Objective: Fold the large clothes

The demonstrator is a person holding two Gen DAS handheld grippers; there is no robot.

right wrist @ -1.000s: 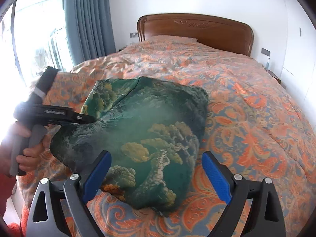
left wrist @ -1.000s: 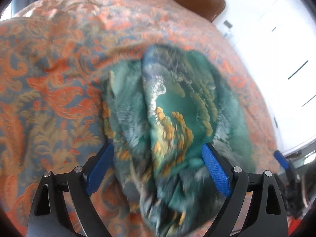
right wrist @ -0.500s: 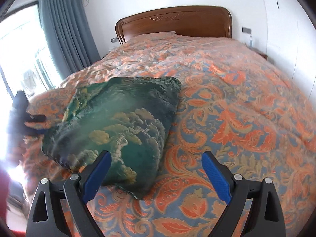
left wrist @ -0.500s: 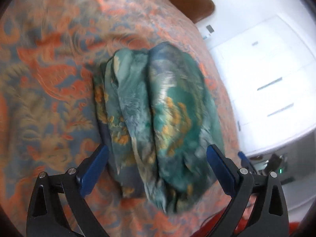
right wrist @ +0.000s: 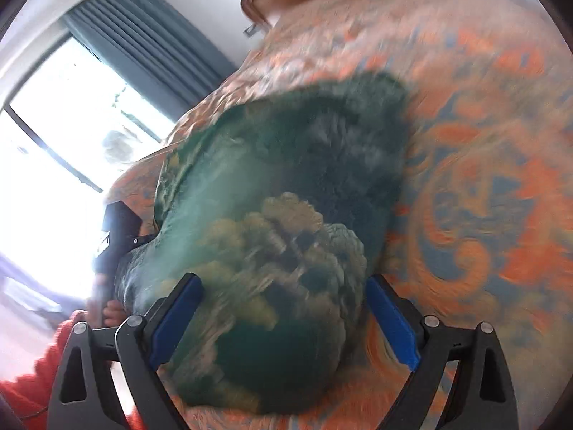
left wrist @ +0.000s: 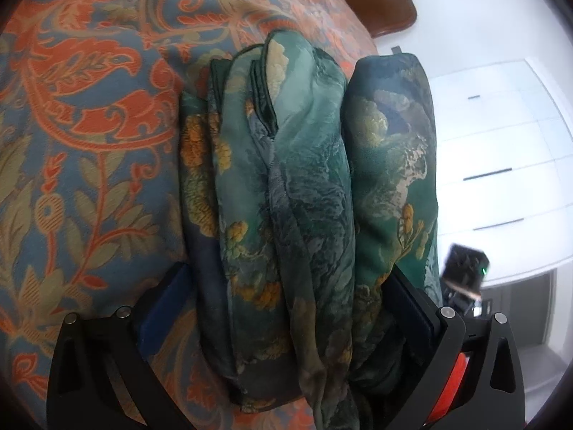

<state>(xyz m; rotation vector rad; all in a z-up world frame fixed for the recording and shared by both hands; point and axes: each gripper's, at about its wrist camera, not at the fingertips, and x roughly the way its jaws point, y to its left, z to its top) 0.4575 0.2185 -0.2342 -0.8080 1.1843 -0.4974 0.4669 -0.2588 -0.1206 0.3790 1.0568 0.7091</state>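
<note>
While the folded green garment [left wrist: 308,193] lies bunched on the orange-patterned bedspread [left wrist: 89,114] near the bed's side edge, the left gripper [left wrist: 286,308] straddles its near end, jaws having just been opening, pads wide on either side. From the blurred right view, the right gripper [right wrist: 283,319] also stands spread over the garment [right wrist: 286,233], not pinching it. A red sleeve [right wrist: 39,372] shows at lower left.

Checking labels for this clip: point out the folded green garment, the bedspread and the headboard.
folded green garment [left wrist: 308,186], left wrist view, middle fold
bedspread [left wrist: 89,136], left wrist view, bare patterned area
headboard [left wrist: 379,3], left wrist view, wooden corner
</note>
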